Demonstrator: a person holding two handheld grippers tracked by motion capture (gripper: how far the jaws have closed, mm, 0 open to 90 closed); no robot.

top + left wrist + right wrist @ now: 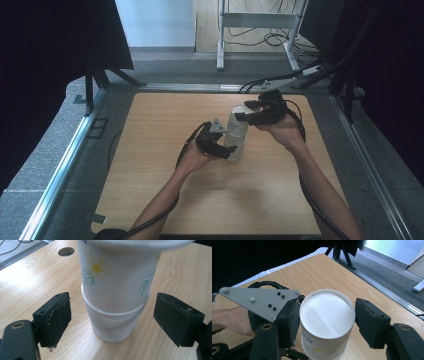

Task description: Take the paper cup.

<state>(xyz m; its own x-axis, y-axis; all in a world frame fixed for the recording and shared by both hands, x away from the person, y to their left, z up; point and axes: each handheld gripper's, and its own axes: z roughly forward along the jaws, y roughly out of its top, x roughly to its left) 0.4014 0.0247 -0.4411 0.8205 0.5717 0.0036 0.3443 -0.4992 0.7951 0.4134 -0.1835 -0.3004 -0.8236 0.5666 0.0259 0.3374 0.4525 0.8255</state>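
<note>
Top cup (327,315) half off upside-down stack (113,326). Right gripper (325,317) jaws grip it; left gripper (112,320) jaws open around stack. Separation unfinished.

Both forearms reach in from the near side. The left hand-held gripper (222,145) sits low, its jaws spread wide with clear gaps on both sides of what stands between them. The right hand-held gripper (250,112) is raised above and beyond the left one, jaws apparently closed on the upper rim, though contact is uncertain.
</note>
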